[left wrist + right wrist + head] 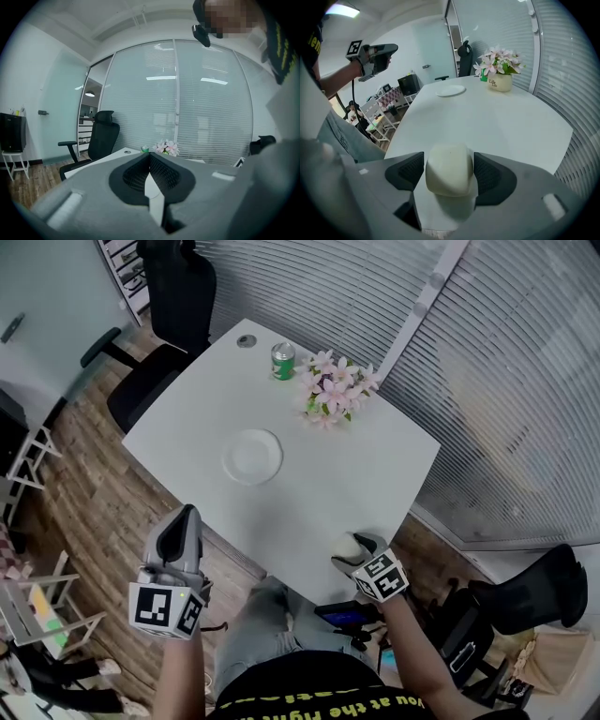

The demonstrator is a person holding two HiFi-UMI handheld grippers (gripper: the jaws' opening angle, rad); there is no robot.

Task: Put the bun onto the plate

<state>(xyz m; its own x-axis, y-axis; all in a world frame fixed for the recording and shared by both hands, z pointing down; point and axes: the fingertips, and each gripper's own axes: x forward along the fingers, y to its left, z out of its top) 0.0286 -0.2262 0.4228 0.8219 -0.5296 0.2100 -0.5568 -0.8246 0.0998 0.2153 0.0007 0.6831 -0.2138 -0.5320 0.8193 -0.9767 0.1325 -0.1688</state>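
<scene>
Right gripper view: right gripper [450, 174] jaws spread around bun [449, 165] | needs gentle, centred squeeze, no squashing | plate [450, 91] upper centre | left gripper [150, 158] closed, empty

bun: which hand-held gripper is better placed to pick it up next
Right. The bun sits at the near edge of the table, between the open jaws of the right hand-held gripper. The left hand-held gripper is shut and held off the table's side, away from the bun.

I saw a grey left gripper [187, 514] and right gripper [356, 546] bearing black-and-white marker cubes [167, 607], a black yellow-lettered shirt [309, 701], grey trousers [255, 634].
</scene>
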